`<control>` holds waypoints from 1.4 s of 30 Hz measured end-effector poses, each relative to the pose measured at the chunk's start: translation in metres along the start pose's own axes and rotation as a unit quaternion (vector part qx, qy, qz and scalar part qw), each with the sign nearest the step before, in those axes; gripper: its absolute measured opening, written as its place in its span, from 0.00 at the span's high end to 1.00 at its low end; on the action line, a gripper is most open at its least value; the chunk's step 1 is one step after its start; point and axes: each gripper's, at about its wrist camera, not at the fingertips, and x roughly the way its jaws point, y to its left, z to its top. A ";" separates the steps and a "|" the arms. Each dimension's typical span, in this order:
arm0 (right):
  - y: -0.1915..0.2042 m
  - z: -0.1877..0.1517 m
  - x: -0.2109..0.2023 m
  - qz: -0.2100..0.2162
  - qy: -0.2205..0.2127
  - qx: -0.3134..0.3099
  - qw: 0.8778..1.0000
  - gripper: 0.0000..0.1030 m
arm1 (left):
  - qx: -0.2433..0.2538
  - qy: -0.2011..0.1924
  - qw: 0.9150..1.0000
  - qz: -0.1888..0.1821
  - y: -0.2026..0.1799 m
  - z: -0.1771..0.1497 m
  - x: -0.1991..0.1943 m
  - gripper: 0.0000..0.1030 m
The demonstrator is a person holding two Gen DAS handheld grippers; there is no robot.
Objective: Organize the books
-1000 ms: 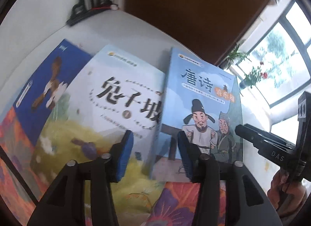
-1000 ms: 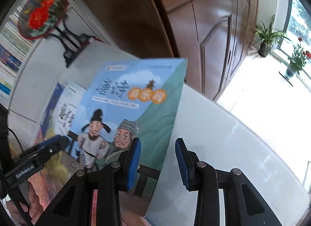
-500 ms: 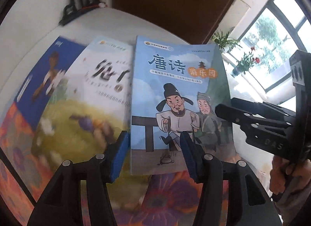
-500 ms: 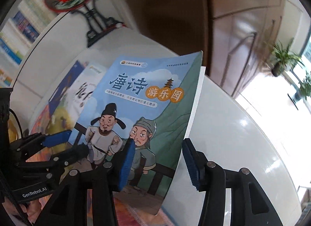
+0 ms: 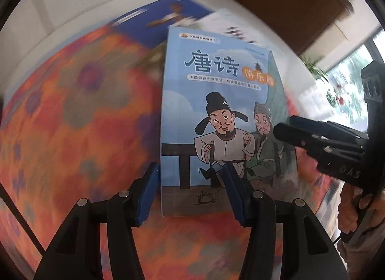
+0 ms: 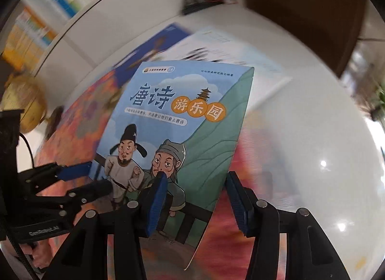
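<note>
Blue book (image 5: 216,116) held above the orange mat (image 5: 79,116), long axis running away from both claws. Left gripper (image 5: 190,193) spans its near-left corner, right gripper (image 6: 196,204) its near-right corner. Whether either clamps cannot be told.

Blue poetry book (image 6: 182,140) clamped between both grippers' blue pads (image 6: 157,205).

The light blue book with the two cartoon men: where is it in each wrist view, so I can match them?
Left wrist: light blue book stands centre, its lower edge between the left gripper fingers.
Right wrist: it fills the centre, tilted, right gripper below.
Shared landmark: orange floral book left of it.
</note>
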 end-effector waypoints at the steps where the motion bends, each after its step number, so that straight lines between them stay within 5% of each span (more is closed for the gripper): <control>1: 0.009 -0.001 0.003 0.009 0.004 -0.006 1.000 0.51 | -0.018 0.002 1.000 0.000 0.011 -0.010 -0.004 0.51; 14: 0.128 -0.046 0.039 0.110 0.085 -0.117 0.983 0.51 | -0.146 0.026 0.989 0.014 0.097 -0.127 -0.048 0.51; 19: 0.114 -0.049 0.040 0.169 0.106 -0.106 0.974 0.51 | -0.196 0.016 0.980 -0.037 0.134 -0.126 -0.048 0.51; 24: 0.084 -0.048 0.048 0.221 0.149 -0.069 0.961 0.52 | -0.202 0.019 0.977 -0.064 0.149 -0.110 -0.043 0.54; 32: 0.072 -0.037 0.067 0.302 0.156 -0.035 0.940 0.62 | -0.204 0.031 0.974 -0.095 0.161 -0.099 -0.039 0.62; 36: 0.080 -0.027 0.082 0.303 0.165 -0.034 0.938 0.87 | -0.213 0.030 0.969 -0.118 0.173 -0.094 -0.038 0.68; 42: 0.074 -0.021 0.086 0.309 0.165 -0.019 0.937 0.90 | -0.233 0.043 0.963 -0.128 0.185 -0.089 -0.034 0.77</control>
